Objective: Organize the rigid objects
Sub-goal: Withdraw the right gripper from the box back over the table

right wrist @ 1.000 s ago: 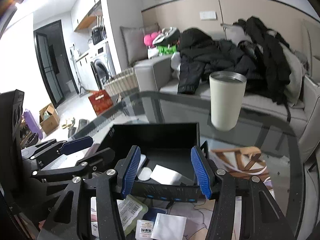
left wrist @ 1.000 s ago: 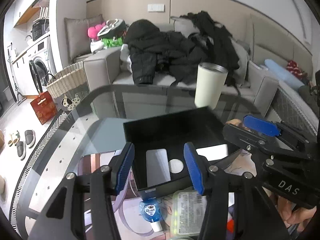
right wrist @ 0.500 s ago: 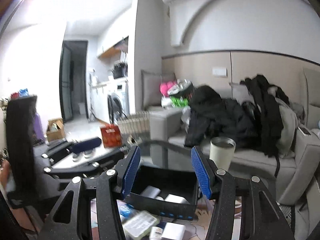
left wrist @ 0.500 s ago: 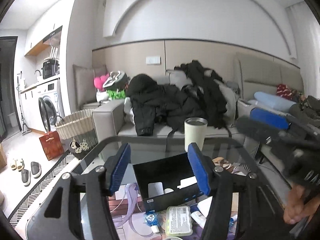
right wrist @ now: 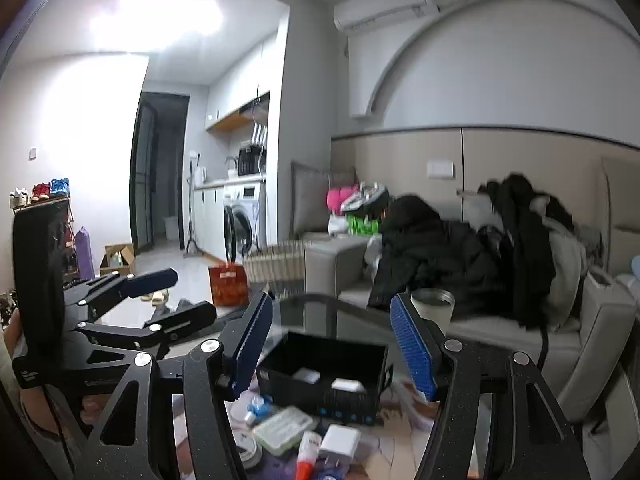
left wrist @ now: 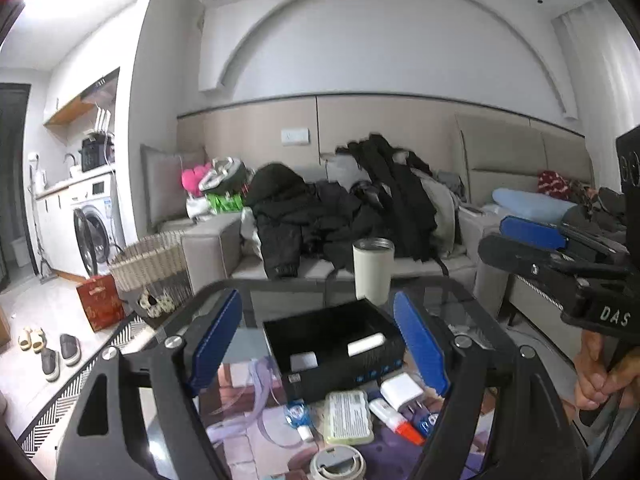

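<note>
A glass table (left wrist: 472,300) is seen before a sofa (left wrist: 216,240) heaped with dark coats. A black box (left wrist: 332,344) is set mid-table, white items lying inside; a cup (left wrist: 372,270) is stood behind it. Just beside the box's near wall, toward the near edge, a green case (left wrist: 347,416), charger (left wrist: 401,391) and tube (left wrist: 394,420) are scattered. The left gripper (left wrist: 318,344) and right gripper (right wrist: 332,346) are held wide open above the table, nothing grasped.

I see a blown-out ceiling light (right wrist: 156,20) glaring upper left; fisheye edges bend and darken, and the sofa clothes (right wrist: 460,256) look slightly motion-blurred, perhaps.
</note>
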`<state>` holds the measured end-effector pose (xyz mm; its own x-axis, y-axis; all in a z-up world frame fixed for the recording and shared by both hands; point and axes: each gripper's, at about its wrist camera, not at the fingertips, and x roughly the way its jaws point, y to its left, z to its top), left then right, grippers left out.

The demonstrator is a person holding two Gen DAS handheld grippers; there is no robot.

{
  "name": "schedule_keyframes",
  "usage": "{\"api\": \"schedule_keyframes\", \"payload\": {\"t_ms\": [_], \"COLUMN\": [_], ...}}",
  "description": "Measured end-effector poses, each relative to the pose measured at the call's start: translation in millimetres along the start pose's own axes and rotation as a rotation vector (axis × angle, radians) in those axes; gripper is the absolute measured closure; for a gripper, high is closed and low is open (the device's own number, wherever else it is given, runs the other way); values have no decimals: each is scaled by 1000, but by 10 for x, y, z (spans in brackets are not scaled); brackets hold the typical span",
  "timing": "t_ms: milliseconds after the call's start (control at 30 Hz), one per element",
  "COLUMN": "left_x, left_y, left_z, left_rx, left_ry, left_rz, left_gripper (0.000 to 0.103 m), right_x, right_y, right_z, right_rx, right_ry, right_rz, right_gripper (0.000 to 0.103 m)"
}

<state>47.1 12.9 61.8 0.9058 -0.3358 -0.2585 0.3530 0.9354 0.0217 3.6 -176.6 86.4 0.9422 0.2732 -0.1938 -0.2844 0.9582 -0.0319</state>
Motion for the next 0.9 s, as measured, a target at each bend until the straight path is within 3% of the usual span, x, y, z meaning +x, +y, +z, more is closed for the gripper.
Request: {"api": "schedule_keyframes", "payload": {"t_ms": [233,333,667,900], "left_x": [322,505,864,997], "left_y": [-88,-120,-276,-332], "left_z": [-167,-287,-679,-925], "left_rx": [15,-7,3,17], "left_ry": [192,308,564,688], "left_rz": [-6,-30,-83,-117], "left_gripper": [24,24,24,24], "right_x": [251,444,968,1165], "right_y": [-50,-71,-247,-239], "right_z": [-125,-213,-695,-1095], "right_rx": [-6,-5,55,56], "right_ry": [126,226,538,692], "right_rz": [-16,-10,16,61], "right_gripper": [40,40,40,40]}}
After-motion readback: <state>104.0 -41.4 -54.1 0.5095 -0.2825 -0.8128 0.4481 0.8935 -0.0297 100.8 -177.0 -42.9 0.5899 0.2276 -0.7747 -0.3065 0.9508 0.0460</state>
